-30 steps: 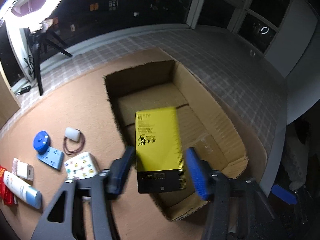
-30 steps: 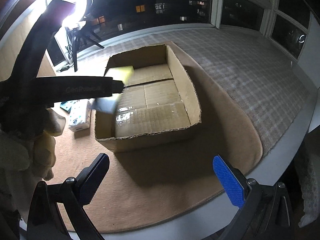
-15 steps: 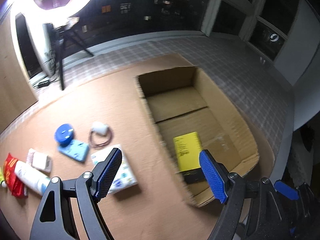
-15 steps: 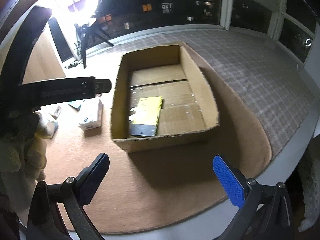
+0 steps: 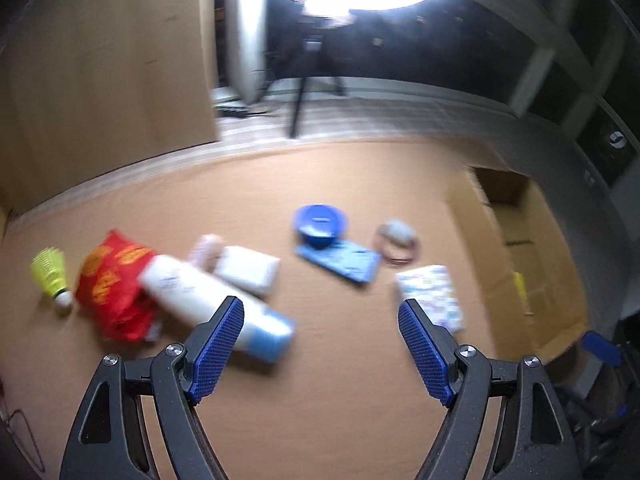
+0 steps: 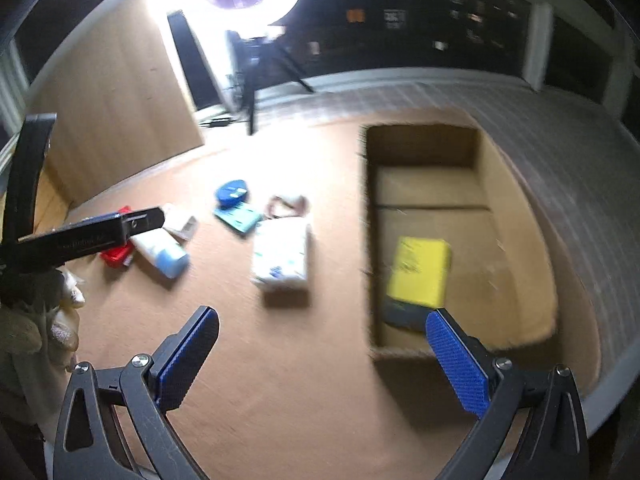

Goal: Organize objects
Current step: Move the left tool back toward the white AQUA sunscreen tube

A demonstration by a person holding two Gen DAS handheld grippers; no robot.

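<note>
My left gripper (image 5: pixel 320 348) is open and empty above the brown mat, facing the loose items: a white bottle with a blue cap (image 5: pixel 212 300), a red packet (image 5: pixel 112 284), a yellow shuttlecock (image 5: pixel 50 276), a white box (image 5: pixel 248 270), a blue round case (image 5: pixel 320 224) on a blue card, and a patterned tissue pack (image 5: pixel 434 296). My right gripper (image 6: pixel 320 356) is open and empty, near the cardboard box (image 6: pixel 520 184). A yellow and black book (image 6: pixel 418 276) lies inside the box.
A ring light on a tripod (image 6: pixel 248 92) stands at the back. A wooden panel (image 5: pixel 100 68) rises at the back left. The mat's front edge (image 6: pixel 600 408) runs close by the box on the right.
The left gripper let the yellow book drop into the box, then swung left toward the loose items. The right gripper turned left too, bringing those items into its view.
</note>
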